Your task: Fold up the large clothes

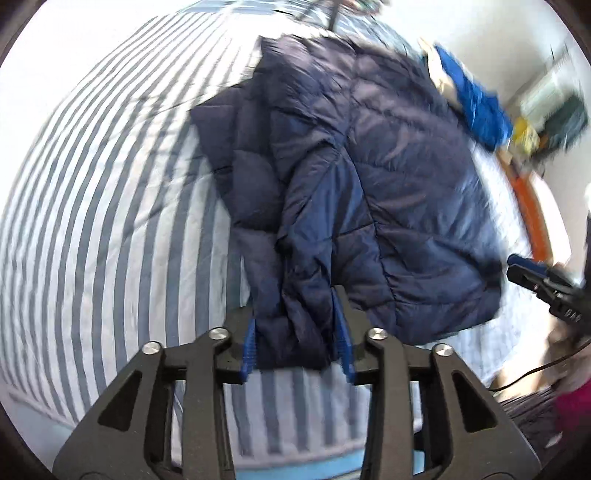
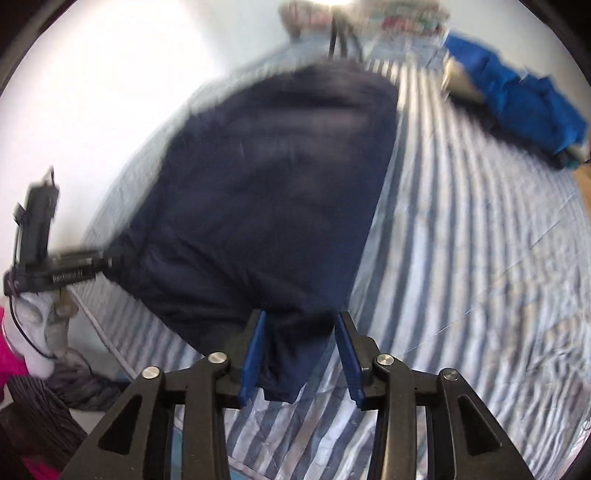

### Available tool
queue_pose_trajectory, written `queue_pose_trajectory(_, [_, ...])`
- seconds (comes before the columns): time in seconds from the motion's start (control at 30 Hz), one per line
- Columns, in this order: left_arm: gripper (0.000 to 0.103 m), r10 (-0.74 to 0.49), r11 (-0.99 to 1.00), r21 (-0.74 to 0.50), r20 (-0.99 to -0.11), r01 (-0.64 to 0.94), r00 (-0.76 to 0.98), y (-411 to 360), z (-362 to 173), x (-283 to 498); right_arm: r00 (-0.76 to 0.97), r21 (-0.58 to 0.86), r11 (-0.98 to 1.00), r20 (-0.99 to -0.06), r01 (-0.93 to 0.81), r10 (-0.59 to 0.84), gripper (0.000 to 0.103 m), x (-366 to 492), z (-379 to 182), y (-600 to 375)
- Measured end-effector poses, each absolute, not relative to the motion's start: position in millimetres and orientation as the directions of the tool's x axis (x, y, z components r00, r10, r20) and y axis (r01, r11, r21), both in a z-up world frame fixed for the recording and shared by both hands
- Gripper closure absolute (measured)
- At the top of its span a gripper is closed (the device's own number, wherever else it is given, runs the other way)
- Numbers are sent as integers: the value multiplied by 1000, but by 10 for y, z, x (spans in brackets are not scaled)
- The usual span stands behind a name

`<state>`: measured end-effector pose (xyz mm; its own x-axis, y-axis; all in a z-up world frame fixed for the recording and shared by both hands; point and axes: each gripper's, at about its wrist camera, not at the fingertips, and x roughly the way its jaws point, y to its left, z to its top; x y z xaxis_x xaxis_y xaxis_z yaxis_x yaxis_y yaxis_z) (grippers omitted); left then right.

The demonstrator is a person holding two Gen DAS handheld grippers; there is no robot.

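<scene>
A large navy quilted jacket (image 1: 369, 177) lies on a blue-and-white striped bedsheet (image 1: 92, 221). My left gripper (image 1: 297, 332) is shut on a bunched fold of the jacket's near edge, with the fabric between its blue pads (image 1: 249, 347). In the right wrist view the jacket (image 2: 266, 192) is blurred, and my right gripper (image 2: 301, 350) is shut on its near hem, which hangs between the pads. The right gripper also shows at the right edge of the left wrist view (image 1: 535, 277). The left gripper shows at the left of the right wrist view (image 2: 74, 275), holding the jacket's corner.
A bright blue garment (image 2: 524, 99) lies on the bed at the far right, also in the left wrist view (image 1: 476, 103). A dark tripod (image 2: 338, 33) stands beyond the bed's far end. An orange wooden bed edge (image 1: 532, 210) runs on the right.
</scene>
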<state>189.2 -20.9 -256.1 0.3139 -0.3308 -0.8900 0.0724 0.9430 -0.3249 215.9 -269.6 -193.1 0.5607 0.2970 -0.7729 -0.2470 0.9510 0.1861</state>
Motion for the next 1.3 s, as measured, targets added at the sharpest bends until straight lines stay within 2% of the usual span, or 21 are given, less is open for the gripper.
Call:
queue_pose_trajectory(0.07, [50, -378, 917, -400, -859, 9, 347, 66, -2507, 1744, 646, 205, 954, -703, -217, 298, 46, 2086, -1740, -2821])
queue_pose_trajectory(0.1, [47, -393, 899, -436, -837, -32, 380, 209, -2456, 1744, 685, 208, 957, -669, -201, 289, 44, 2044, -1676, -2888])
queue_pose_trajectory(0.13, [41, -394, 889, -454, -825, -59, 404, 313, -2426, 1757, 726, 210, 962, -632, -175, 271, 43, 2093, -1608, -2897])
queue_pose_trajectory(0.23, [39, -414, 850, -511, -798, -128, 437, 527, -2418, 1882, 782, 187, 975, -587, -120, 209, 46, 2326, -1552, -2879])
queue_pose_trajectory(0.33, [38, -430, 837, -526, -802, -151, 414, 579, -2525, 2092, 778, 117, 987, -608, -110, 159, 59, 2634, -1645, -2780])
queue_pose_trajectory(0.4, [38, -450, 821, -547, -796, -164, 404, 570, -2608, 2278, 765, 66, 994, -634, -91, 112, 59, 2827, -1778, -2729])
queue_pose_trajectory(0.5, [38, -519, 781, -603, -772, -163, 367, 525, -2760, 2482, 716, 105, 988, -682, -109, 151, 59, 2907, -2003, -2762])
queue_pose_trajectory(0.6, [38, -555, 749, -641, -746, -170, 368, 659, -2874, 2586, 661, 162, 976, -717, -148, 219, 51, 2995, -2110, -2700])
queue_pose_trajectory(0.67, [35, -567, 724, -661, -734, -199, 374, 729, -2959, 2676, 624, 135, 974, -750, -183, 221, 46, 3124, -2208, -2561])
queue_pose_trajectory(0.8, [34, -637, 617, -738, -673, -275, 377, 832, -3202, 2857, 611, 68, 971, -766, -231, 199, 45, 3165, -2158, -2447])
queue_pose_trajectory(0.9, [34, -686, 555, -782, -623, -283, 377, 900, -3277, 2902, 617, 169, 958, -736, -232, 279, 46, 3105, -2034, -2701])
queue_pose_trajectory(0.97, [34, -705, 537, -799, -602, -271, 376, 902, -3279, 2936, 626, 236, 942, -705, -237, 334, 31, 3046, -2017, -2878])
queue_pose_trajectory(1.03, [34, -725, 518, -815, -580, -260, 373, 893, -3270, 2978, 659, 267, 937, -667, -225, 348, 22, 2957, -1980, -3103])
queue_pose_trajectory(1.13, [34, -730, 534, -810, -586, -242, 351, 828, -3254, 3041, 681, 338, 920, -627, -200, 379, 16, 2888, -2000, -3437])
queue_pose_trajectory(1.23, [33, -735, 545, -805, -593, -234, 328, 732, -3269, 3100, 651, 456, 870, -605, -190, 459, 6, 2908, -2113, -3653])
queue_pose_trajectory(1.3, [33, -737, 545, -804, -594, -237, 322, 688, -3290, 3139, 615, 543, 820, -589, -180, 525, 4, 2936, -2252, -3731])
